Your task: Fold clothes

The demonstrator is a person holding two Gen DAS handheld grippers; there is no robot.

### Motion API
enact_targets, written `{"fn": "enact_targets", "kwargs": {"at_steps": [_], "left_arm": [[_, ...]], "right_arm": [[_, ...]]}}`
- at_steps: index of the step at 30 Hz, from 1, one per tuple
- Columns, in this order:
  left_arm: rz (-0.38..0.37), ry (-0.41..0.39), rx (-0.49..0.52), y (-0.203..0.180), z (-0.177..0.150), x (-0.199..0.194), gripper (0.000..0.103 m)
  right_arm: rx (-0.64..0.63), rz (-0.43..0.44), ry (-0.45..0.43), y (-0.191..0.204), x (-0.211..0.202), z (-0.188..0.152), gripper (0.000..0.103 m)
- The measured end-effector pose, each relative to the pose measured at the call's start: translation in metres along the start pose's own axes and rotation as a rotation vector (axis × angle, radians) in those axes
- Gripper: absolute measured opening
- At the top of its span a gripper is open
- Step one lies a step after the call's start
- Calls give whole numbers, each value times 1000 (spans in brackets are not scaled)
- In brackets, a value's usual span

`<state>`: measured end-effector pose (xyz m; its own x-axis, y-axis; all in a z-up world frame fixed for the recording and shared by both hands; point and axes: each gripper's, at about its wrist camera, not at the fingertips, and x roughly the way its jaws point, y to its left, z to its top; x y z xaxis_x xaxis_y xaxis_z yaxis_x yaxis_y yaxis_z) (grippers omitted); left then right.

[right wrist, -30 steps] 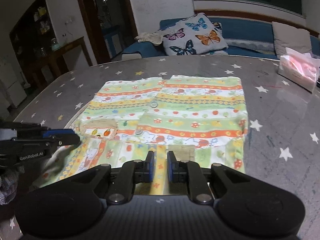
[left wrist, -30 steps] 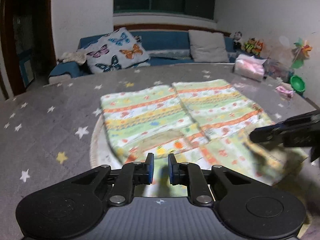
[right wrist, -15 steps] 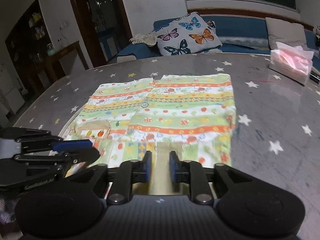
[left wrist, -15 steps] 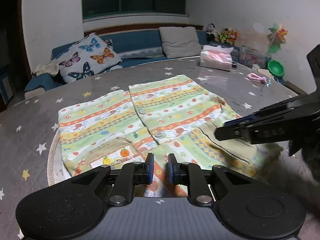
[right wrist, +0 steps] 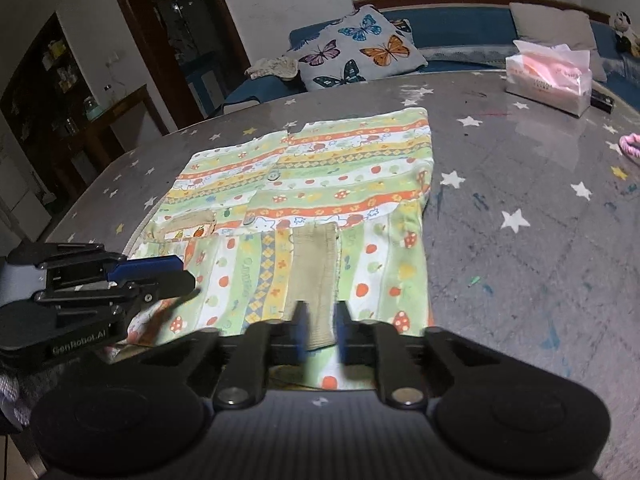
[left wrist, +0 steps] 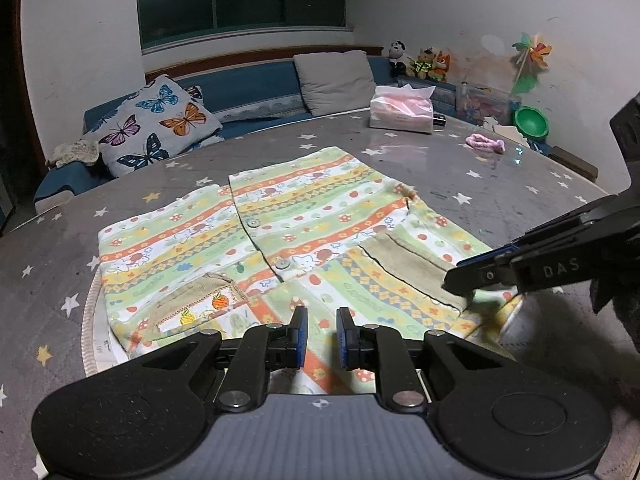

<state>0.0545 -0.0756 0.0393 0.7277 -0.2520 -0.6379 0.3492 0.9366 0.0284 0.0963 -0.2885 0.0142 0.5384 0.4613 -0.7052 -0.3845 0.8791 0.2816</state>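
Patterned garment [left wrist: 304, 232] is lying flat on the star-print desk [left wrist: 500, 200], spreading ahead of both tongs. Left tongs [left wrist: 319, 332] are hovering over its near hem, jaws slightly apart, nothing between the pads. Right tongs [right wrist: 320, 328] are closing, blurred, over the beige cuff [right wrist: 316, 276]; seen from the left, their tips are pinching the garment's right edge.
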Motion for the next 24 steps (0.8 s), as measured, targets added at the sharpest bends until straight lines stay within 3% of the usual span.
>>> {"fn": "enact_targets", "kwargs": {"at_steps": [7,12,18,24], "left_arm": [[-23,3,7,4,6,-3,17],[-22,23,17,3,10,9,17],[-29,38,18,3,8,17,17],[-44,49,15,0,5,23,17]], "right_arm": [[28,25,-29,2,-26,4,6],[49,4,27,-4,-8,-4,7],[-23,-6,-40,7,-14,9,10],[-68,49,-35,21,18,27,10]]}}
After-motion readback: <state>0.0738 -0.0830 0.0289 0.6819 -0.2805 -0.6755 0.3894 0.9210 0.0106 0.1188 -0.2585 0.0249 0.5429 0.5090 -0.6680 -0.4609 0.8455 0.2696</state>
